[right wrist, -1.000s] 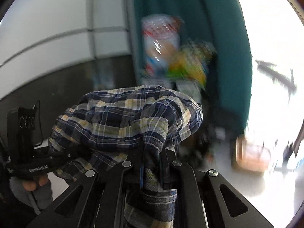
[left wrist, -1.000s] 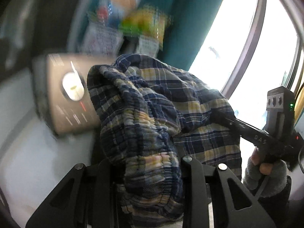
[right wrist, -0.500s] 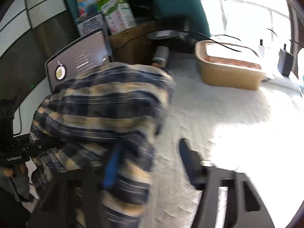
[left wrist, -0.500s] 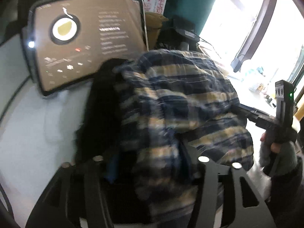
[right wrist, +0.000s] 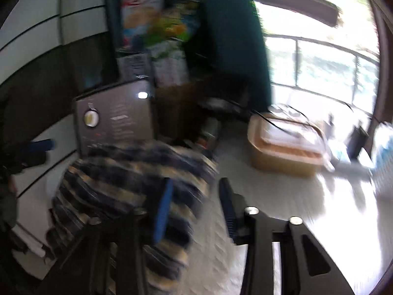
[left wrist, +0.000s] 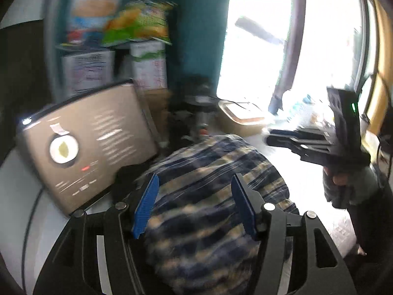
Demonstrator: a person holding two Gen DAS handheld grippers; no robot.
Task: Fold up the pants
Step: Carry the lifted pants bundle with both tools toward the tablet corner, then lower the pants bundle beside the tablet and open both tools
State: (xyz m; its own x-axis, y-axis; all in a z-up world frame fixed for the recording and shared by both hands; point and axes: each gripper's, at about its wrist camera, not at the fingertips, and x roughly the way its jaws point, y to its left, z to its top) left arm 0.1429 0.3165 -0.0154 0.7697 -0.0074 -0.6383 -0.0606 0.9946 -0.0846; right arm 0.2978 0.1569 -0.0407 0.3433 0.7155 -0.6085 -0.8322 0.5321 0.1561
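The blue and yellow plaid pants lie in a bunched heap on the white surface, blurred by motion. My left gripper is open, its blue pads spread over the heap with nothing clamped between them. My right gripper is open too, its left pad over the heap's right edge in the right wrist view, where the pants sit left of centre. The right gripper also shows in the left wrist view, held up to the right of the pants.
A tan appliance box leans behind the pants on the left. Snack bags and cartons are stacked against a teal curtain. A tan lidded container sits by the bright window. White surface lies to the right.
Both grippers have let go of the pants and opened. The pants have dropped from the raised hold into a heap on the surface. The right gripper has pulled away to the right.
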